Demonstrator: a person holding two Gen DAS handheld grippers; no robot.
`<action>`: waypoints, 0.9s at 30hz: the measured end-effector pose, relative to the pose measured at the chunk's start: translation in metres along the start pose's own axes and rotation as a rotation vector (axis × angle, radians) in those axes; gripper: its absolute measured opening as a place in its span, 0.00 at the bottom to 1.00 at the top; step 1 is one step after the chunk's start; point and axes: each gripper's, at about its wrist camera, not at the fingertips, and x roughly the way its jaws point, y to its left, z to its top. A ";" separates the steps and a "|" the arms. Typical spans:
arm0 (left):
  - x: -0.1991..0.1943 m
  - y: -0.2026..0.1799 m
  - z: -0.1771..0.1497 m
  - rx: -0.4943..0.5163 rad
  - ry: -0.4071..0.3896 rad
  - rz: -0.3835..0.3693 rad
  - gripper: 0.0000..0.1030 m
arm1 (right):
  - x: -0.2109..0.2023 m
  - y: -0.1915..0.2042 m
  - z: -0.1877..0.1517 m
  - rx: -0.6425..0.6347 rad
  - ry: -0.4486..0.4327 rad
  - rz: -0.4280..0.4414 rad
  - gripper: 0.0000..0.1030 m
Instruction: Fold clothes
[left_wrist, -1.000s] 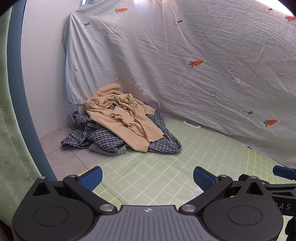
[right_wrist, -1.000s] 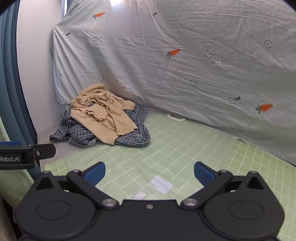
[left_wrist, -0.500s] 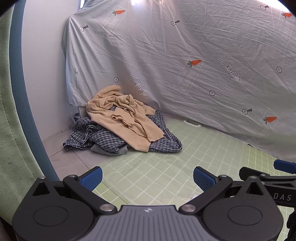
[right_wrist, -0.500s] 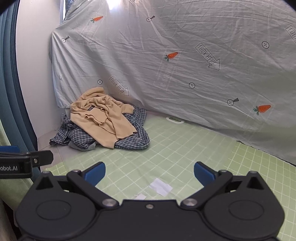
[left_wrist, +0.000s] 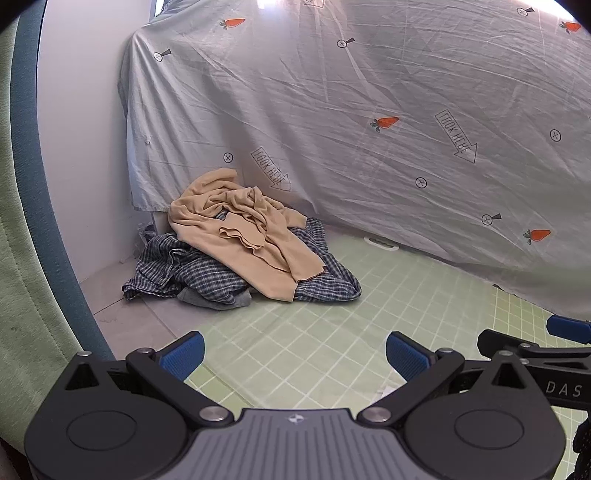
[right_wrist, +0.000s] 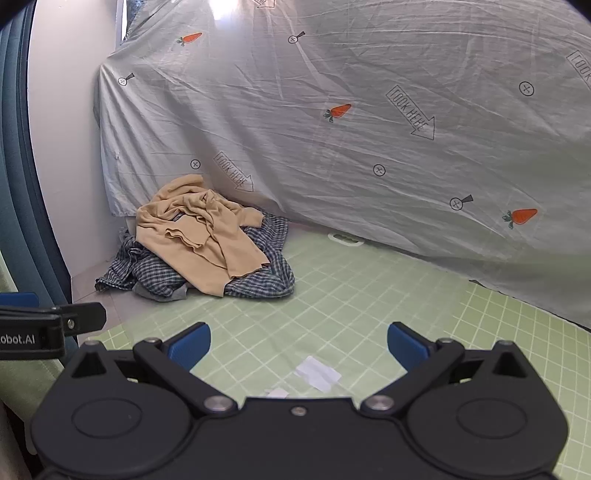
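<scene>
A crumpled tan garment (left_wrist: 243, 229) (right_wrist: 199, 236) lies on top of a dark plaid shirt (left_wrist: 207, 273) (right_wrist: 258, 280), heaped in the far left corner where the green grid mat meets the floor. A grey piece of cloth (left_wrist: 218, 297) pokes out under the plaid. My left gripper (left_wrist: 293, 352) is open and empty, well short of the heap. My right gripper (right_wrist: 299, 341) is also open and empty, over the mat. Each gripper shows at the edge of the other's view.
A green grid mat (left_wrist: 332, 332) (right_wrist: 369, 295) covers the surface. A grey sheet printed with carrots and arrows (left_wrist: 369, 129) (right_wrist: 332, 129) hangs behind it. White paper scraps (right_wrist: 317, 373) lie on the mat. A curtain (left_wrist: 29, 221) borders the left side.
Both grippers have drifted back slightly, so the clothes heap looks a little farther off. Both stay open.
</scene>
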 end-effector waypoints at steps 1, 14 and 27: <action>0.000 0.000 0.000 0.001 0.000 0.000 1.00 | 0.000 0.000 0.000 0.000 0.000 0.000 1.00; -0.004 -0.010 -0.004 0.005 0.000 0.013 1.00 | 0.000 0.000 0.001 0.007 0.004 -0.005 1.00; -0.005 -0.008 -0.005 0.001 0.007 0.018 1.00 | 0.001 0.001 0.000 0.006 0.006 0.001 1.00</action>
